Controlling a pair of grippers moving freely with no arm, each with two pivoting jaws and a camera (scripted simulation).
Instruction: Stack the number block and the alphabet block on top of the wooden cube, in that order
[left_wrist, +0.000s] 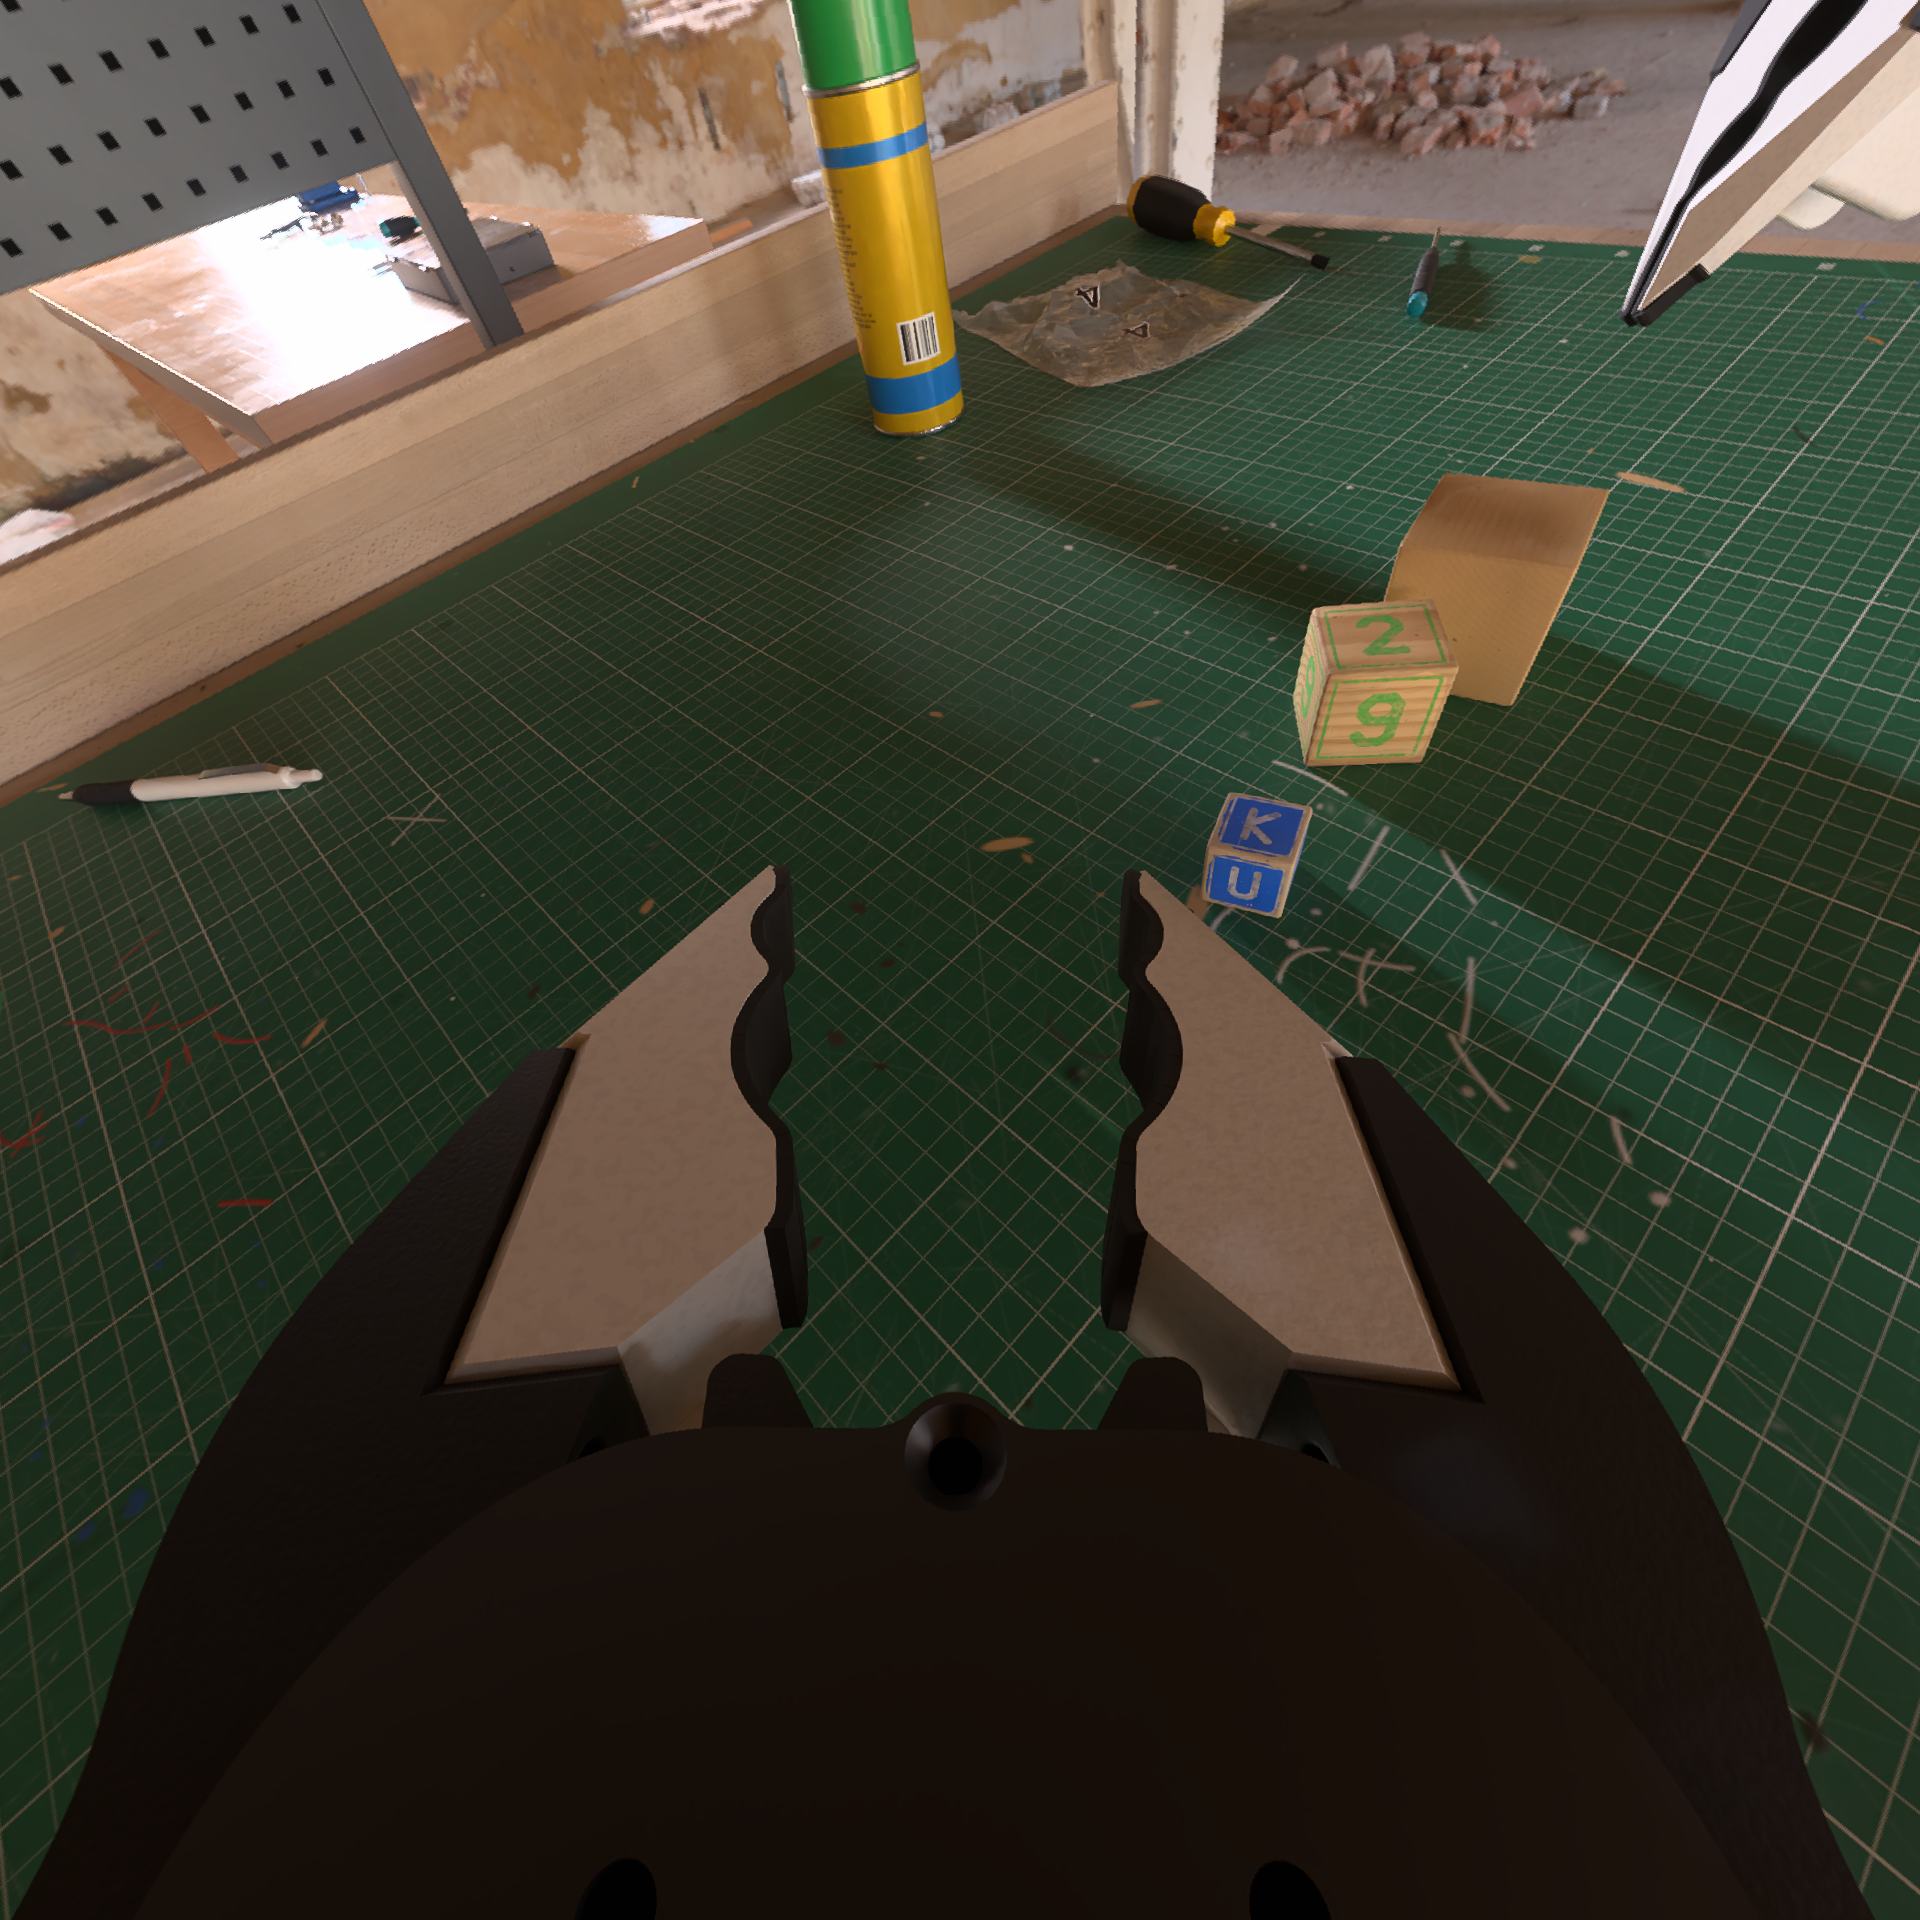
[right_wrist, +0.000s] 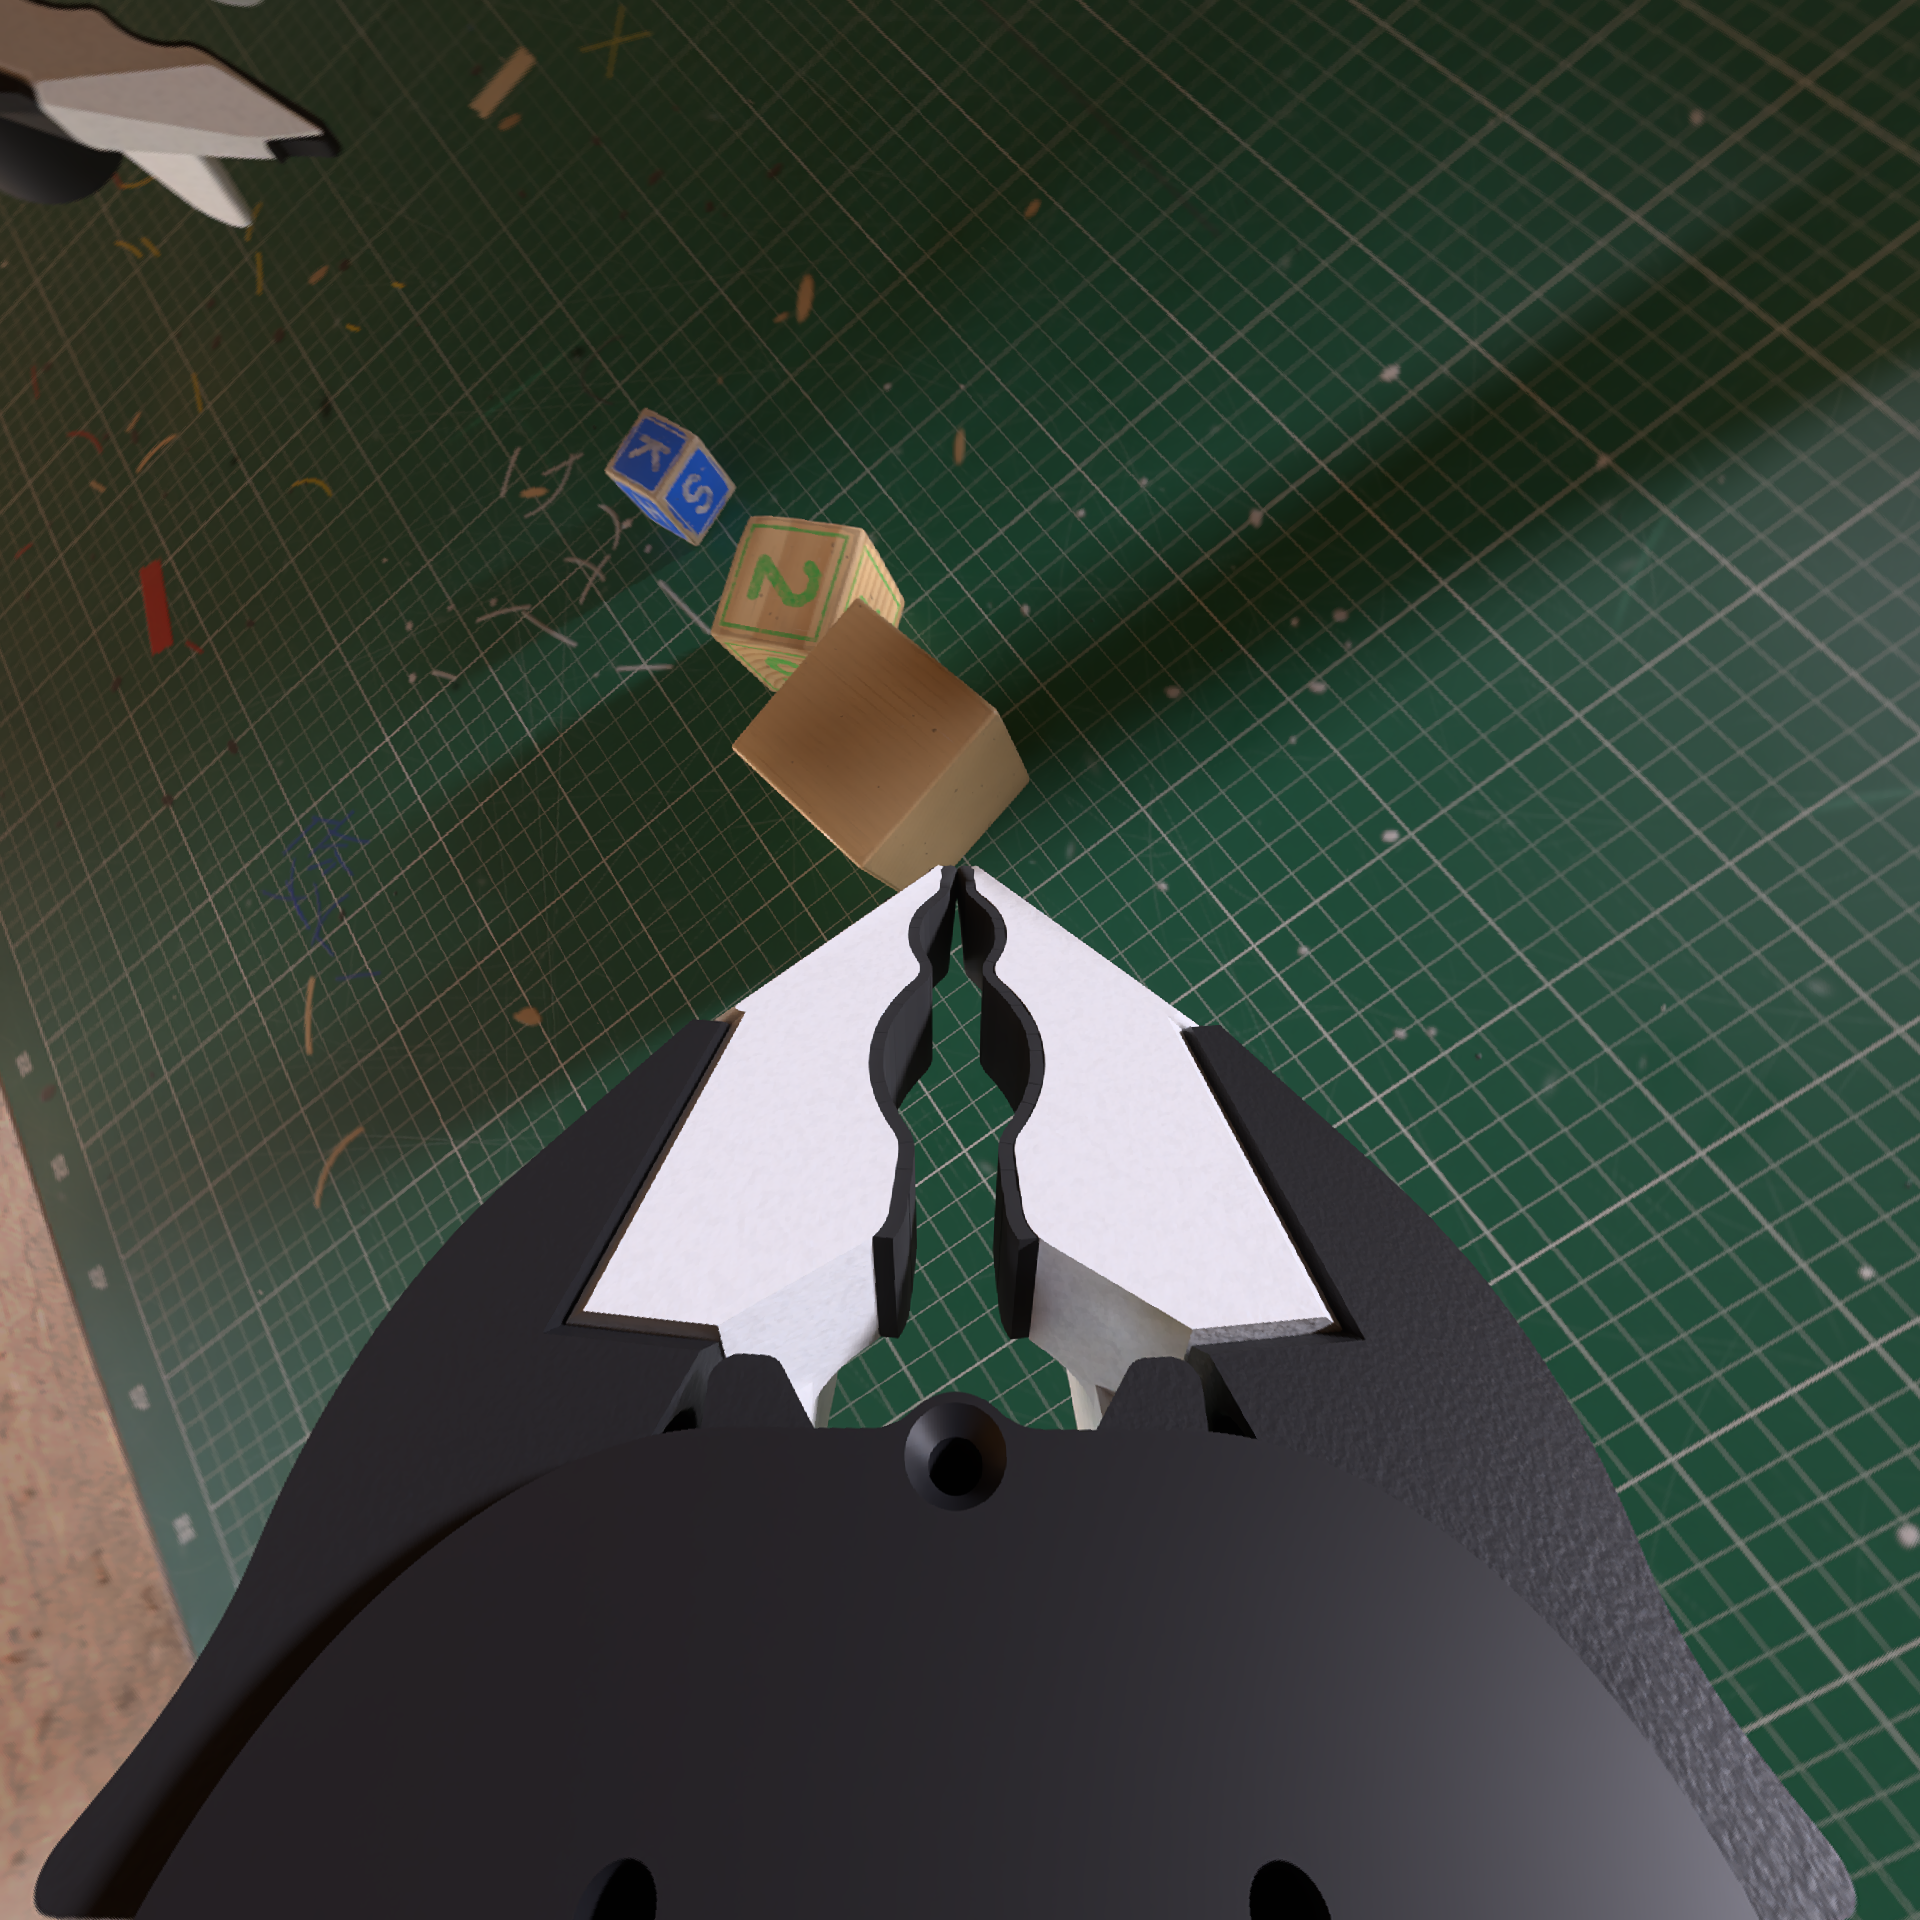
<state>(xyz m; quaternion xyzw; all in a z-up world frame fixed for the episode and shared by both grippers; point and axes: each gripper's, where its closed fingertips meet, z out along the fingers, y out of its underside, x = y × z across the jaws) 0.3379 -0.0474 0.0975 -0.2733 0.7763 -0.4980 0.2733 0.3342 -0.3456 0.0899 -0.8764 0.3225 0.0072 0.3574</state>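
A plain wooden cube (left_wrist: 1496, 582) (right_wrist: 883, 743) rests on the green cutting mat (left_wrist: 831, 675). A wooden number block with green digits (left_wrist: 1371, 686) (right_wrist: 800, 597) sits right beside it, touching or nearly so. A small blue alphabet block (left_wrist: 1255, 854) (right_wrist: 670, 475) lies a little apart from the number block. My left gripper (left_wrist: 956, 894) is open and empty, low over the mat, with the alphabet block just right of its right fingertip. My right gripper (right_wrist: 956, 878) is shut and empty, above the mat near the cube; it also shows in the left wrist view (left_wrist: 1662, 301).
A tall yellow and green spray can (left_wrist: 894, 239) stands near the wooden wall rail (left_wrist: 416, 499). A pen (left_wrist: 197, 784), a screwdriver (left_wrist: 1216, 220), a small teal tool (left_wrist: 1421, 281) and a clear plastic bag (left_wrist: 1122, 322) lie on the mat. The mat's edge (right_wrist: 104, 1299) shows left.
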